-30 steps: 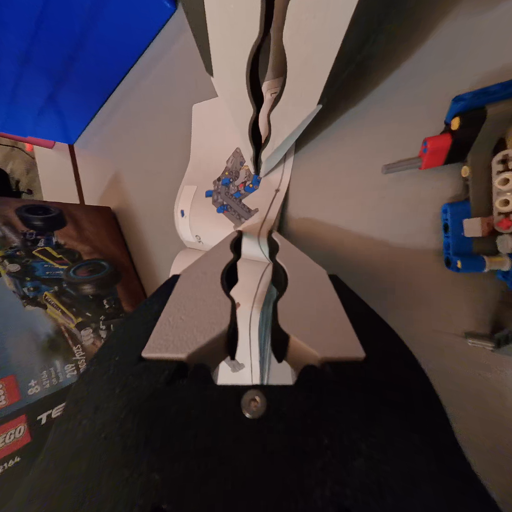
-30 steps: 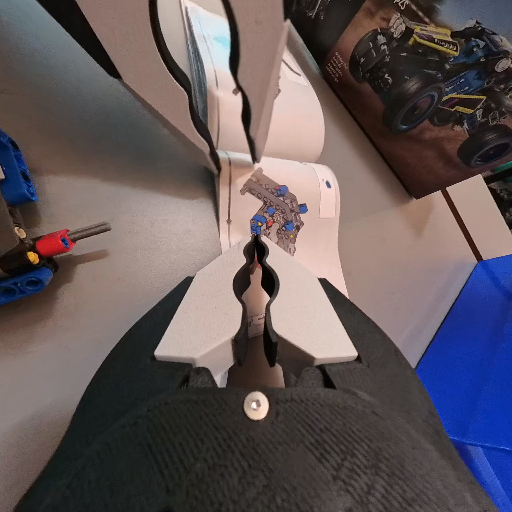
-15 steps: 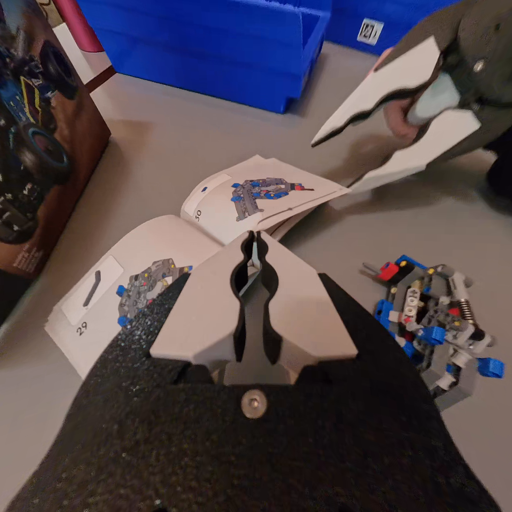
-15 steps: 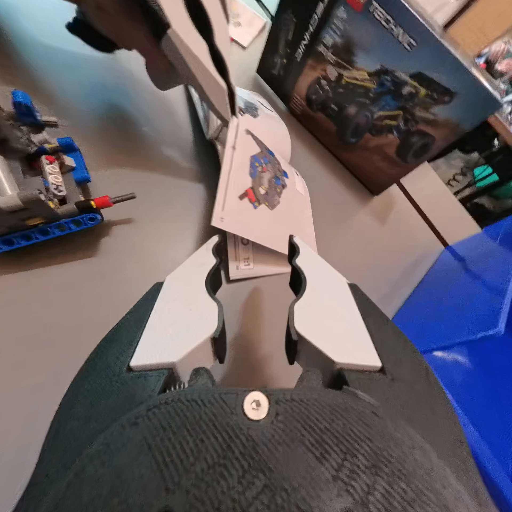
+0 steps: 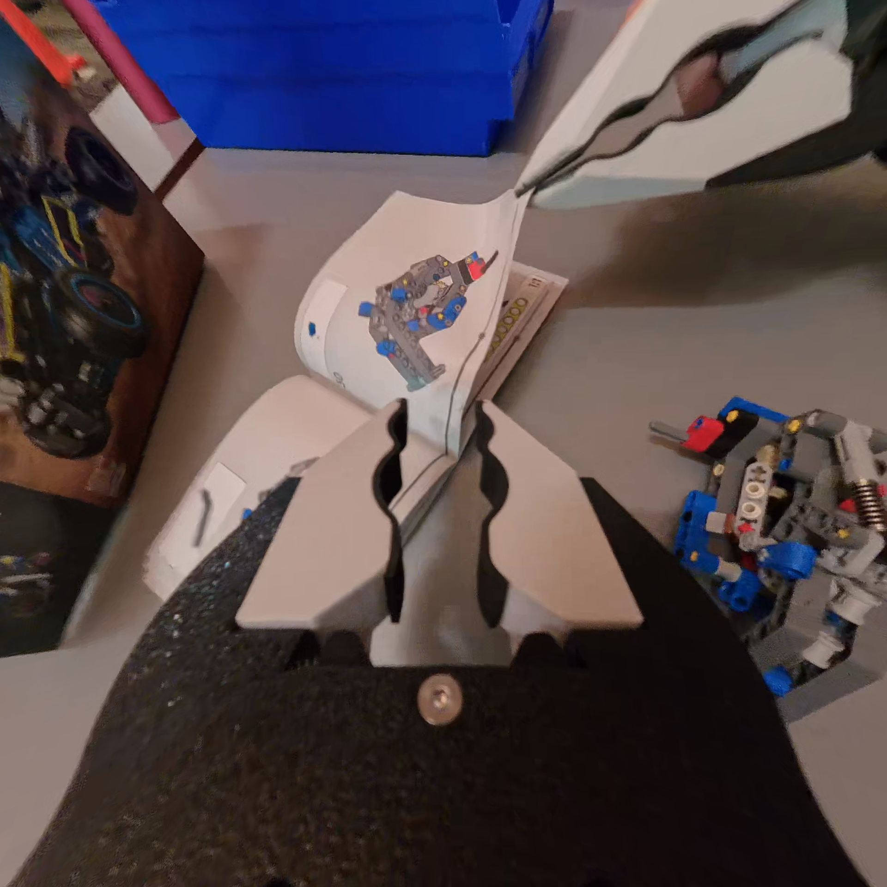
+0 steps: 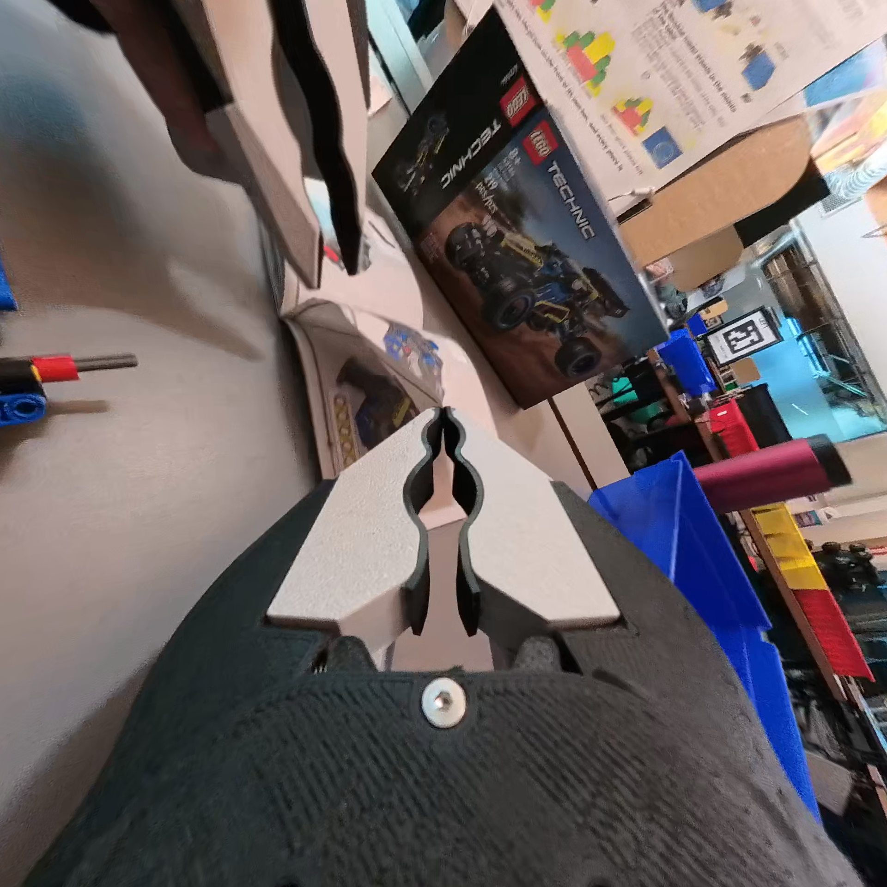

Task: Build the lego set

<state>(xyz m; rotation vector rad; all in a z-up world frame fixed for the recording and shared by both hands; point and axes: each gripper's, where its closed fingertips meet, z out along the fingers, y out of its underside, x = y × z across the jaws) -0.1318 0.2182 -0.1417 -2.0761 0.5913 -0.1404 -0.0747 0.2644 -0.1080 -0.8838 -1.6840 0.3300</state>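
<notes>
My right gripper (image 5: 521, 189) is clenched on the corner of a page (image 5: 422, 307), lifting it off the open booklet (image 5: 269, 446) in the middle of the worktop (image 5: 672, 336). My left gripper (image 5: 441, 408) is open around the page's lower edge, not squeezing it. A toy brick model (image 5: 792, 518) sits near the worktop's right edge.

In front of you, an open instruction booklet (image 5: 249, 461) lies on a grey table (image 5: 672, 336), with one page (image 5: 408, 297) lifted. A toy-car box (image 6: 518, 249) stands at the booklet's left, blue bins (image 5: 336, 72) behind it, and a part-built brick model (image 5: 792, 518) at its right.
</notes>
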